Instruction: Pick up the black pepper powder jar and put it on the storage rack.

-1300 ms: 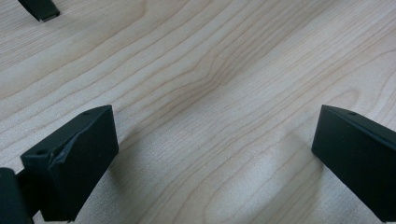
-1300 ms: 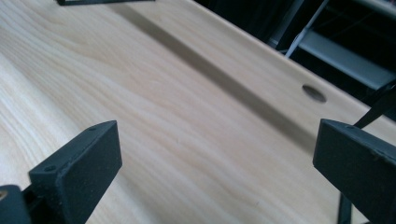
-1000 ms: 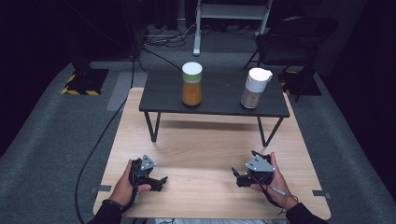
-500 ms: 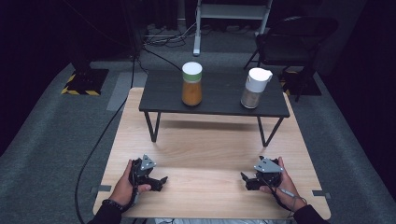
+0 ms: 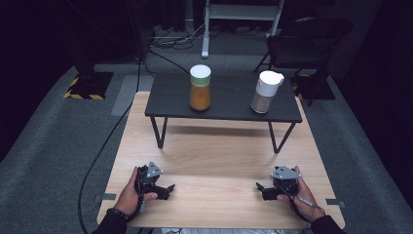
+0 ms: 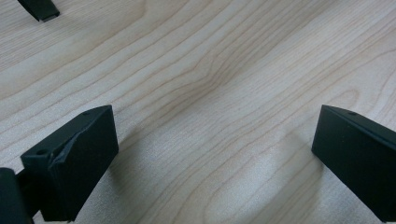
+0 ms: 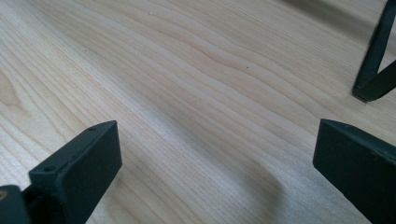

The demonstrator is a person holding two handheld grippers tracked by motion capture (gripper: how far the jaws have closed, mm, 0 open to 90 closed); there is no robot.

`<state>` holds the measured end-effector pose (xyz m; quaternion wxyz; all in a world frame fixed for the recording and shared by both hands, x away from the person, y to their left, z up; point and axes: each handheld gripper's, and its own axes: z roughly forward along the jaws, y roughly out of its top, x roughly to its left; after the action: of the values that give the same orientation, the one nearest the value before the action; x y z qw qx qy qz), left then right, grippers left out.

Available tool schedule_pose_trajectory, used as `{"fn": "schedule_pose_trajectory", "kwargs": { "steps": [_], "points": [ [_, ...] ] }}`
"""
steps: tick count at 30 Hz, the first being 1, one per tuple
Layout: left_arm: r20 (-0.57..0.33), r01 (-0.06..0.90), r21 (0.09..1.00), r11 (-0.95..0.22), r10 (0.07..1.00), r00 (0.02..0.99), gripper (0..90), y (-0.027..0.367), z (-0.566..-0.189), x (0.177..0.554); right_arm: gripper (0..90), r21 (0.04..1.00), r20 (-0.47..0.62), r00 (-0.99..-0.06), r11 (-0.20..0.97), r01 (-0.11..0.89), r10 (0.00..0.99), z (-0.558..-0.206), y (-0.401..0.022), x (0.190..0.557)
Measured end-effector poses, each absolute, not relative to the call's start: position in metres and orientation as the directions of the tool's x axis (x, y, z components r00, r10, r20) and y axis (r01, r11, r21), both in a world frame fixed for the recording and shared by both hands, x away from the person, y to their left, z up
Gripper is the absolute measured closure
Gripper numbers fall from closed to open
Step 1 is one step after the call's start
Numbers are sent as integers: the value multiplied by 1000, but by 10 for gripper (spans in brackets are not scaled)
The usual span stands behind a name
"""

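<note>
I rest my left tool (image 5: 165,188) and right tool (image 5: 261,187) on the counter (image 5: 214,156), both released and empty, facing the orange jar (image 5: 200,88) beyond, ready to reach.

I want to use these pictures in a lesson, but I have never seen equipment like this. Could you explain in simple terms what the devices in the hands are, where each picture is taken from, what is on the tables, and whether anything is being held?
No robot here: a person holds a hand-worked pair of tongs in each hand, the left tongs and the right tongs.

The high view looks down from above the person's side. The two close-up views come from small cameras riding on the tongs, looking along their black jaws at the wood.

Both tongs rest low on a pale wooden table. On it stands a small dark table, which carries two containers: a jar with orange contents under a white lid, and a white-topped jar with pale contents.

Nothing is held. Both pairs of jaws stand wide apart, with bare wood between them.
</note>
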<state>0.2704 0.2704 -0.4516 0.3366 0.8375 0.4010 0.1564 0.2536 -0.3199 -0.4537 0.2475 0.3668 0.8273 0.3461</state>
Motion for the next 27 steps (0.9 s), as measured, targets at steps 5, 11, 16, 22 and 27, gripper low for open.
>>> {"fn": "schedule_pose_trajectory", "kwargs": {
  "steps": [5,11,16,22,27],
  "points": [
    [-8,566,690,-451,777,629,4,270,-452,270,11,754,-145,-605,483,445,783,-454,-323,254],
    [-8,566,689,-452,777,629,4,270,-452,270,11,749,-142,-606,485,452,783,-453,-326,255],
    [-9,566,690,-450,777,629,4,270,-452,270,11,738,-135,-608,489,465,782,-453,-329,256],
    [-8,566,690,-452,777,630,4,270,-452,270,12,736,-126,-604,482,475,787,-454,-332,257],
    [-9,566,690,-450,777,629,4,270,-452,270,9,732,-93,-604,465,498,792,-453,-338,260]
  ]
}}
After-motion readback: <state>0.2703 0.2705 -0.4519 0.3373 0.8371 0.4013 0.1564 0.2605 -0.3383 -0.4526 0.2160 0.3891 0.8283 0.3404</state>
